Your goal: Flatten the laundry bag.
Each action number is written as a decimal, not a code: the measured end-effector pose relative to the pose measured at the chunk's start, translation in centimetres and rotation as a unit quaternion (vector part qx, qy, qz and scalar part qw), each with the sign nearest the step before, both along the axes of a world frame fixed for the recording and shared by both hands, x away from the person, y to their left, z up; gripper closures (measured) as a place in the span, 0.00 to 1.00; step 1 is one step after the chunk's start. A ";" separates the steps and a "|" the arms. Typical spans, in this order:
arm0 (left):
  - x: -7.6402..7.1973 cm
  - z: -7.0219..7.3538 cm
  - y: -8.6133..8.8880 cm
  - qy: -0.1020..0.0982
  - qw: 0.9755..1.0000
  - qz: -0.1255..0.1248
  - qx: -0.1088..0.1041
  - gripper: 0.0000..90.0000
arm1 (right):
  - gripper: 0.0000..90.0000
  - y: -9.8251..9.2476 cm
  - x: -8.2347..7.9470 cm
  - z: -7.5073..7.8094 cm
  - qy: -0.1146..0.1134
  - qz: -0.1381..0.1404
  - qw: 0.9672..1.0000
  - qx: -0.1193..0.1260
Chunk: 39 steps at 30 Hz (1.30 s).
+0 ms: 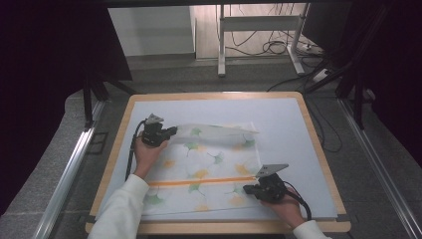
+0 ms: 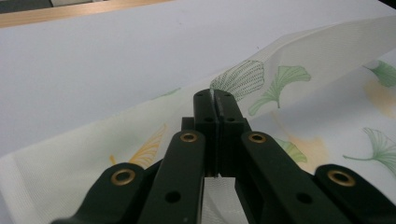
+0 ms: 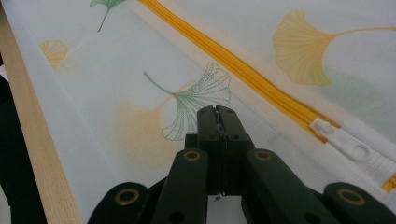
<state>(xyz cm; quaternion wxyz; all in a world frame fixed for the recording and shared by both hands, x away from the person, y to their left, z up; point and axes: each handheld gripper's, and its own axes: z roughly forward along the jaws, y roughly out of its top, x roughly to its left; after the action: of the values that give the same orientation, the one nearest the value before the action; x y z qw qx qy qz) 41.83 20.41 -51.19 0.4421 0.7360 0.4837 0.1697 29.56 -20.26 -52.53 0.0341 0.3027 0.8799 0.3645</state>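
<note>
A white mesh bag (image 1: 209, 169) printed with green and yellow ginkgo leaves lies flat on the pale mat, an orange zipper (image 1: 199, 181) running across it. My left gripper (image 1: 174, 131) is shut on the bag's far left corner and holds it raised, so the far edge folds over as a long flap (image 1: 219, 133). In the left gripper view the jaws (image 2: 214, 95) pinch thin mesh (image 2: 327, 51). My right gripper (image 1: 247, 189) is shut on the bag near its right edge, just below the zipper. Its view shows closed jaws (image 3: 217, 112), the zipper (image 3: 243, 70) and a white pull (image 3: 348, 143).
The pale mat (image 1: 278, 114) covers a wooden table (image 1: 318, 144) with raised light-wood edges. A table frame and cables (image 1: 268, 45) stand on the floor beyond. A white sleeve (image 1: 122, 209) comes in at the lower left.
</note>
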 end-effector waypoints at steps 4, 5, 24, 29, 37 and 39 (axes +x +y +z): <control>0.3 -0.1 0.6 0.000 1.000 0.007 -0.005 1.00 | 0.99 0.0 0.0 0.0 0.000 0.000 1.000 0.000; 0.3 -0.2 0.8 0.001 1.000 0.009 -0.007 1.00 | 0.99 0.0 0.0 0.0 0.000 0.000 1.000 0.000; 1.2 0.6 2.2 -0.011 1.000 0.016 -0.010 1.00 | 0.99 0.0 0.0 0.0 0.000 0.000 1.000 0.000; 1.9 0.3 2.7 -0.004 1.000 0.018 -0.015 1.00 | 0.99 0.0 0.0 0.0 0.000 0.000 1.000 0.000; 4.9 2.1 2.9 -0.009 1.000 0.015 0.012 0.99 | 0.99 -0.1 0.1 -0.1 0.003 -0.001 1.000 0.006; 5.6 2.7 3.0 -0.013 1.000 0.015 0.023 0.98 | 0.99 -0.2 0.2 -0.1 0.007 -0.001 1.000 0.008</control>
<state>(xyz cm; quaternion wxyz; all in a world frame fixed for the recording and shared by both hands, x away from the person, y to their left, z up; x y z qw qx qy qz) 47.46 23.38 -48.44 0.4287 0.7367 0.4846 0.1967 29.74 -20.43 -52.63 0.0255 0.3063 0.8768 0.3697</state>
